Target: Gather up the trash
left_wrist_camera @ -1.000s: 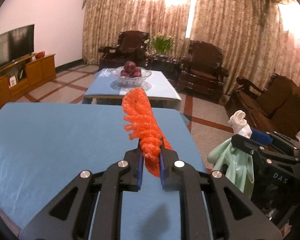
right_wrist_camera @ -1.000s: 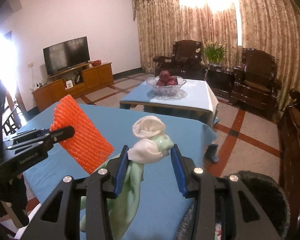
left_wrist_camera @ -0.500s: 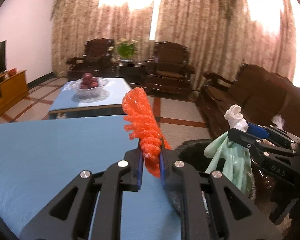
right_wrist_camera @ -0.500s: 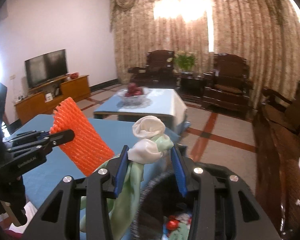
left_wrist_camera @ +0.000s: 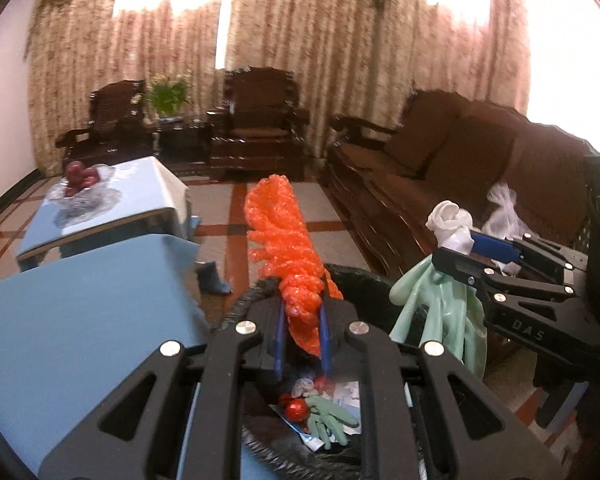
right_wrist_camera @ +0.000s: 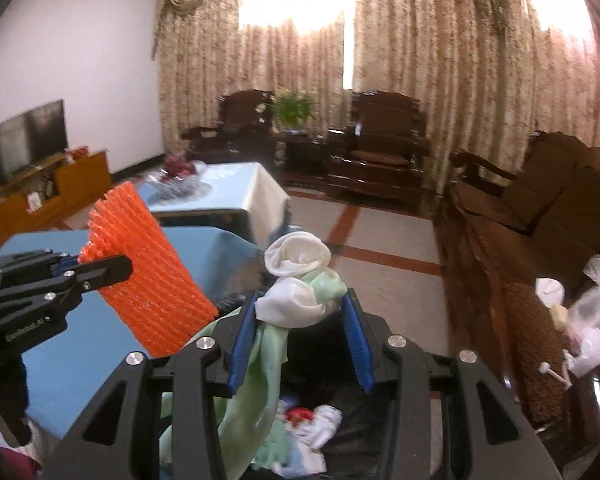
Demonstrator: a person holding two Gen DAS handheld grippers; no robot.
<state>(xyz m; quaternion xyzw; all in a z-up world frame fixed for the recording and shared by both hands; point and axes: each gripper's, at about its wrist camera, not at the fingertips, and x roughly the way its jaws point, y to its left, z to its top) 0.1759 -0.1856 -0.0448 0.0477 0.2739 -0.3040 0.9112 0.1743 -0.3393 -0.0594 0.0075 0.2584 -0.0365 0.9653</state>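
My left gripper [left_wrist_camera: 300, 334] is shut on an orange foam net sleeve [left_wrist_camera: 286, 248], which sticks up and forward over the black trash bin [left_wrist_camera: 364, 276]. The sleeve also shows in the right wrist view [right_wrist_camera: 148, 276]. My right gripper [right_wrist_camera: 300, 336] is shut on a pale green rubber glove with a white cuff [right_wrist_camera: 296, 280], held above the bin's open mouth [right_wrist_camera: 328, 420]. The glove also shows in the left wrist view [left_wrist_camera: 436, 304], hanging from the right gripper [left_wrist_camera: 472, 254]. The bin holds a green glove [left_wrist_camera: 328, 420], a red wrapper and papers.
The blue-clothed table [left_wrist_camera: 80, 320] lies to the left of the bin. A second table with a glass fruit bowl [left_wrist_camera: 80, 184] stands beyond. A dark wooden sofa [left_wrist_camera: 460, 168] with a plastic bag [right_wrist_camera: 592, 308] runs along the right. Armchairs and curtains fill the back.
Both grippers have swung right from over the blue table to above the trash bin. The bin's inside has come into view. Both still hold their items.
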